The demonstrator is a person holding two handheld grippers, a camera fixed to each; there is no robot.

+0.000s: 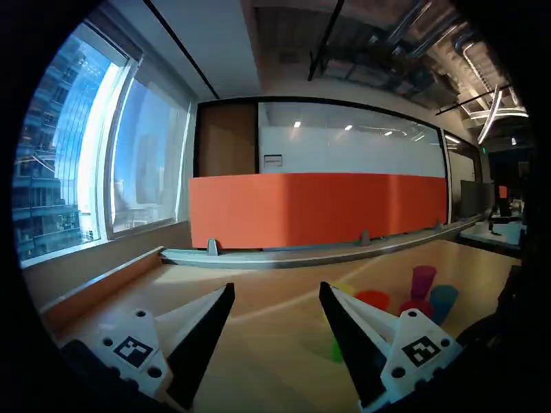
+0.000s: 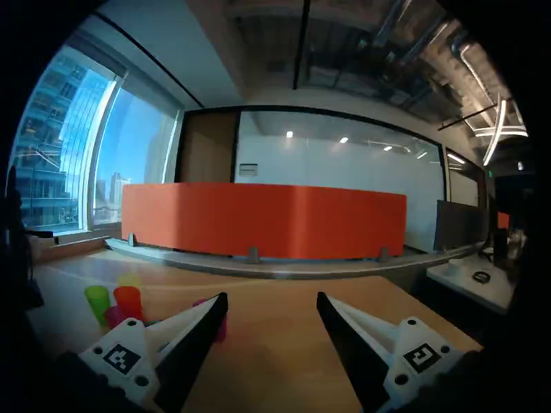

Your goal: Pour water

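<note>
The plastic cups [image 1: 422, 281] are standing clustered on the wooden table [image 1: 275, 372], off to the right of my left claw [image 1: 276, 288] and to the left of my right claw [image 2: 272, 297]. I am holding both claws wide open, gripping nothing. An orange partition [image 1: 317, 210] is running along the table's far edge.

No legible text; wall sign [image 1: 273, 161] too small to read.
</note>
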